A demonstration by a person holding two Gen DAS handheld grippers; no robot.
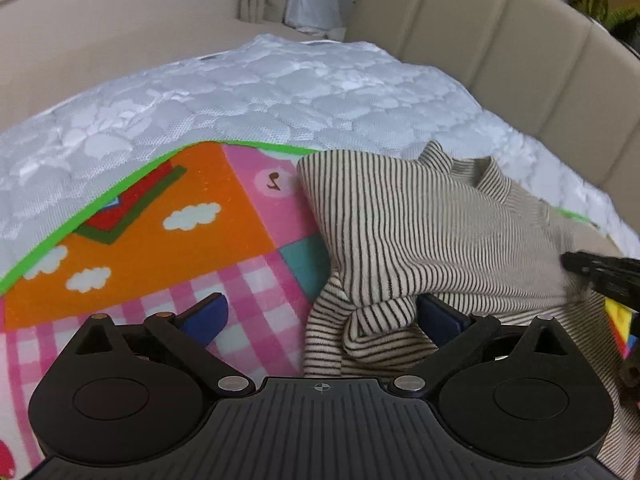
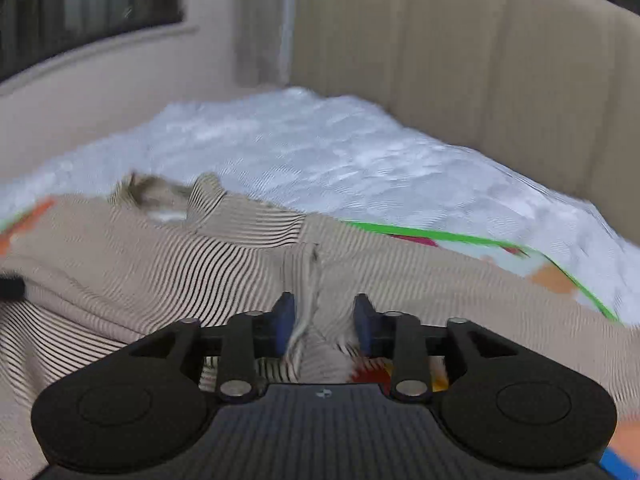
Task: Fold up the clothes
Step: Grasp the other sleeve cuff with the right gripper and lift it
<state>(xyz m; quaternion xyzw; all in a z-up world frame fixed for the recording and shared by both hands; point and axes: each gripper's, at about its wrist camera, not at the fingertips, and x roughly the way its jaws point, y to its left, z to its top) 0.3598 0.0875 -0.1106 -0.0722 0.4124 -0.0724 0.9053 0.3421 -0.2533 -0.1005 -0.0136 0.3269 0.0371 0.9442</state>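
left tongs [image 1: 320, 316] spread wide, blue pads clear of cloth, nothing gripped; left pad over pink check of play mat [image 1: 168, 248], right pad just beside a folded-over edge of striped sweater [image 1: 420, 232]. sweater lying on the mat, on the white quilted bed [image 1: 240, 92], collar toward padded beige headboard [image 1: 500, 48]. right tongs [image 2: 325, 320] part open, a bunched ridge of sweater [image 2: 160, 264] standing between the pads; contact with pads blurred, cannot tell if gripped. green mat edge [image 2: 460, 236] showing at far right.
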